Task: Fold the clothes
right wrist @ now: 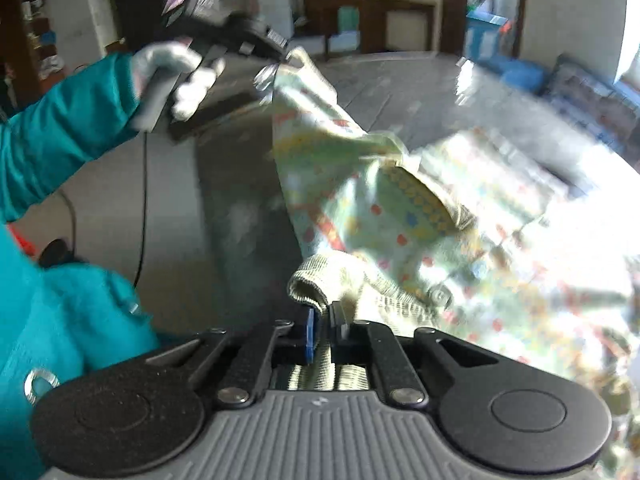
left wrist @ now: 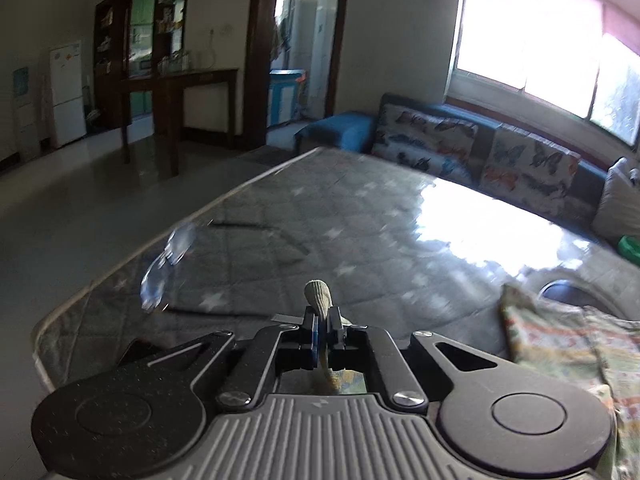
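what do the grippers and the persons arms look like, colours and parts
Each gripper, left gripper and right gripper, has a grey ribbed body, black linkage arms with silver screws, two round black discs and small black fingers, one with a blue pad. The left hand wears a white glove, with a teal sleeve behind it. A thin black cable hangs below that hand.
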`<state>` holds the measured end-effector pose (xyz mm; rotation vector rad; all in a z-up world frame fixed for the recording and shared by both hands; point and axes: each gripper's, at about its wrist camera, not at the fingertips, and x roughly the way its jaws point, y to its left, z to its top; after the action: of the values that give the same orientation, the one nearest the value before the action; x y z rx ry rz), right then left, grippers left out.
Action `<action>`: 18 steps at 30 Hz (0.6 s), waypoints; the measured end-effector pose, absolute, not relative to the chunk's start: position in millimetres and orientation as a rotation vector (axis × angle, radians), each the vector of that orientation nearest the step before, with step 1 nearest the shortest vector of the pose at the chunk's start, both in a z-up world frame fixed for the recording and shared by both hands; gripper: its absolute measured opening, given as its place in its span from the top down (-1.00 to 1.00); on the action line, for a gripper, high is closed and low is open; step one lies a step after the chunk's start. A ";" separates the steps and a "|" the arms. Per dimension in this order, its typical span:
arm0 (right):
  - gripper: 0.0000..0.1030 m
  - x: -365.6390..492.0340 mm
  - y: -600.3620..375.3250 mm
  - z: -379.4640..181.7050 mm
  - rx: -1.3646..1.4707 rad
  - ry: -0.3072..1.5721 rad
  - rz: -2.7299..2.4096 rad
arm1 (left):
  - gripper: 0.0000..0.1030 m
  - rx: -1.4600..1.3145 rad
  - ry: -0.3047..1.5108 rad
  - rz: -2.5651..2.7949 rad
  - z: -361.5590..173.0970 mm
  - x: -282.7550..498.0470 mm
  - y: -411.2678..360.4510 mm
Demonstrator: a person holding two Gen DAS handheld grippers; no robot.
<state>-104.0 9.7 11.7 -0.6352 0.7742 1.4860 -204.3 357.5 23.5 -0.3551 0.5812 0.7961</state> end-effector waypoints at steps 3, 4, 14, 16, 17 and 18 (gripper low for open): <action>0.46 -105.0 4.9 13.8 -0.615 0.777 1.505 | 0.91 -0.363 0.620 0.807 14.1 -205.0 362.8; 0.45 -105.3 3.4 14.4 -0.608 0.778 1.511 | 0.91 -0.361 0.623 0.809 13.1 -205.0 364.5; -0.11 -73.4 -20.5 45.3 -0.364 0.815 1.473 | 0.90 -0.332 0.676 0.892 4.1 -209.4 369.0; -0.11 -66.6 -23.8 46.8 -0.364 0.803 1.425 | 0.90 -0.331 0.681 0.908 3.3 -212.4 369.4; -0.11 -63.9 -24.6 45.9 -0.369 0.798 1.395 | 0.90 -0.333 0.681 0.916 3.4 -214.3 369.8; -0.11 -60.5 -25.1 44.2 -0.373 0.797 1.365 | 0.90 -0.335 0.680 0.925 3.4 -216.2 370.2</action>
<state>-60.5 -25.1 44.2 -0.3725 0.7971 1.3648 -216.2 370.2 3.4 -0.3354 0.6800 0.9246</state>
